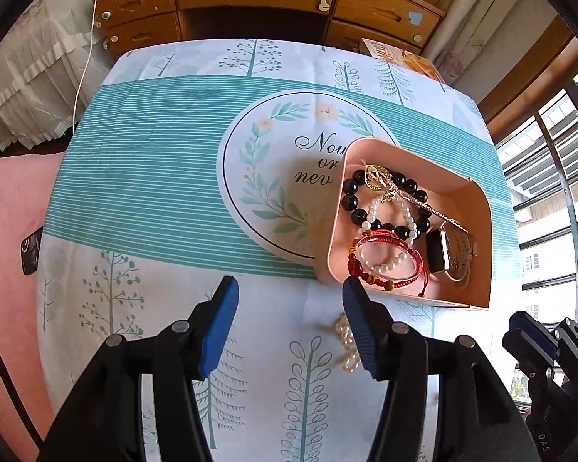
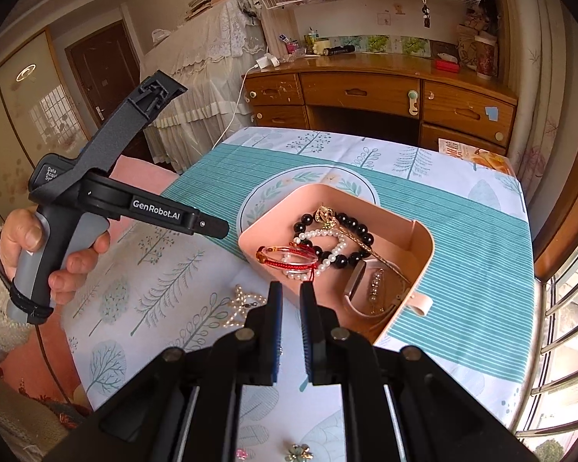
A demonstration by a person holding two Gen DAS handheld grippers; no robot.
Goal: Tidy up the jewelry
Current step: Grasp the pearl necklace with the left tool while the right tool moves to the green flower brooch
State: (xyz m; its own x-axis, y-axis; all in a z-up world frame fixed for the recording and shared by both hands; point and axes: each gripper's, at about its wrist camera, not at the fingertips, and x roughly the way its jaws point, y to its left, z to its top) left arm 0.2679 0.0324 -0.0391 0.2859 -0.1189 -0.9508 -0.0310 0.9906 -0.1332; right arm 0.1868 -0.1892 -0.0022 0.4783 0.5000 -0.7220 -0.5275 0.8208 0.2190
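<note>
A pink box (image 1: 481,200) (image 2: 427,238) stands on the tablecloth. It holds a black bead bracelet (image 1: 348,202), a pearl bracelet (image 1: 397,260), a red cord bracelet (image 1: 385,236), a watch (image 1: 439,252) and a gold hairpin (image 1: 377,181). A loose pearl strand (image 1: 345,342) (image 2: 239,304) lies on the cloth just in front of the box. My left gripper (image 1: 289,283) hangs open above the cloth at the box's near left corner, with nothing between its fingers. My right gripper (image 2: 291,287) is shut and empty, pointing at the box's near edge.
Two small flower brooches (image 2: 300,454) lie on the cloth near the front edge. A hand (image 2: 31,238) holds the left gripper's handle. A book (image 1: 400,56) sits at the far right corner. A wooden desk (image 2: 366,92) stands beyond the table and window rails (image 2: 566,308) to the right.
</note>
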